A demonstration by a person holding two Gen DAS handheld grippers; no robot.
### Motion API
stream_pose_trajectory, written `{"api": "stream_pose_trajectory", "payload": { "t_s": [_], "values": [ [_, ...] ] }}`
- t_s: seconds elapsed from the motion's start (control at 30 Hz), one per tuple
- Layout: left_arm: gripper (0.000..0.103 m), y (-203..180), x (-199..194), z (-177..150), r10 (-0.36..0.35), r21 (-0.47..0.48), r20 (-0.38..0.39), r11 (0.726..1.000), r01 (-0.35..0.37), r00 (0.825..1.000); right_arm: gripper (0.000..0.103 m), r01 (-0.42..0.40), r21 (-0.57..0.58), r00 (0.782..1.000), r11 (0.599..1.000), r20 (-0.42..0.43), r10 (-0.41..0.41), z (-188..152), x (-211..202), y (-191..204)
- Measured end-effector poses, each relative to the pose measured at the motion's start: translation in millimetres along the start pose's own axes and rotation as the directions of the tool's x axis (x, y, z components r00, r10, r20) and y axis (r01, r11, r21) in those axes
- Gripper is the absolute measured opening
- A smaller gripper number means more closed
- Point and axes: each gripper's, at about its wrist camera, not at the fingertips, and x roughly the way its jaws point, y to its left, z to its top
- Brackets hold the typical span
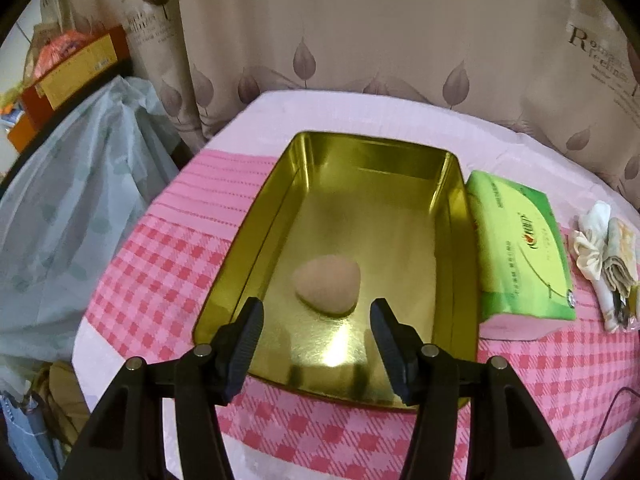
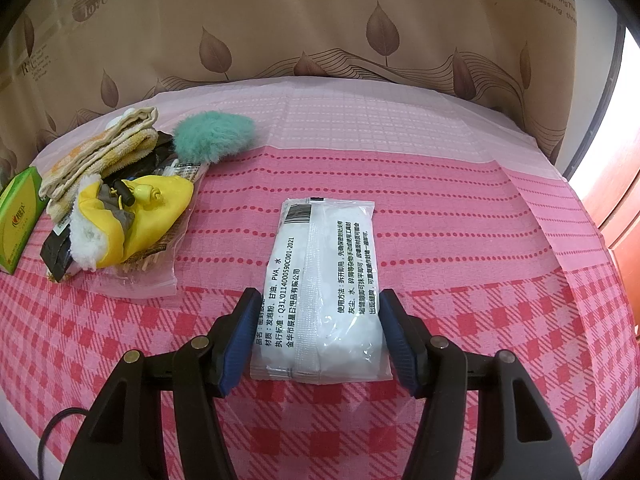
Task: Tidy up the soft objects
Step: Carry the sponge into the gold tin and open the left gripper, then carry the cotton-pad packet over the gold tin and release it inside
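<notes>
A beige, rounded sponge lies on the floor of an open gold tin on the pink checked cloth. My left gripper hovers just above the tin's near end. It is open with nothing between its fingers, and the sponge lies beyond the tips. In the right wrist view a white sealed packet with black print lies lengthwise on the cloth. My right gripper is closed on the packet's near half, with the blue pads against its two long edges.
A green tissue pack lies against the tin's right side. Right of it is a pile with a folded towel, a teal fluffy piece and a yellow plush item. A curtain hangs behind the table. A plastic bag stands at the left.
</notes>
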Motion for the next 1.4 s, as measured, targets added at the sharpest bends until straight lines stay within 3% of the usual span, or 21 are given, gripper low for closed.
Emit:
{"api": "stream_pose_trajectory", "payload": {
  "t_s": [0.37, 0.57, 0.73, 0.9, 1.07, 1.27, 1.4],
  "values": [
    [0.057, -1.5, -11.9, -10.7, 0.012, -0.003, 0.022, 1.000, -0.012, 1.000, 0.051, 0.026, 0.004, 1.000, 1.000, 0.016, -0.026, 0.7, -4.3, -2.4],
    [0.057, 1.1, -13.5, -11.9, 0.022, -0.012, 0.032, 1.000, -0.022, 0.999, 0.050, 0.058, 0.062, 0.996, 0.996, 0.067, -0.062, 4.8, -23.9, -12.6],
    [0.057, 9.5, -17.5, -10.0, 0.035, -0.045, 0.048, 0.998, -0.033, 0.998, 0.050, 0.029, 0.059, 0.992, 0.998, 0.125, -0.037, 20.9, -50.3, -4.6],
    [0.057, 19.9, -22.0, -7.2, 0.058, -0.082, 0.069, 0.995, -0.052, 0.996, 0.050, -0.062, -0.033, 0.981, 0.998, 0.182, 0.067, 43.8, -78.1, 38.9],
    [0.057, 35.3, -25.4, -5.0, 0.089, -0.138, 0.082, 0.987, -0.077, 0.993, 0.050, -0.175, -0.163, 0.960, 0.971, 0.189, 0.205, 56.1, -93.1, 104.5],
    [0.057, 59.0, -29.3, -3.6, 0.126, -0.218, 0.094, 0.970, -0.103, 0.988, 0.050, -0.322, -0.315, 0.920, 0.893, 0.119, 0.374, 51.6, -101.8, 204.7],
    [0.057, 74.8, -29.5, -3.4, 0.130, -0.258, 0.090, 0.961, -0.103, 0.987, 0.050, -0.381, -0.407, 0.891, 0.831, 0.078, 0.447, 42.5, -105.9, 266.0]
  ]
}}
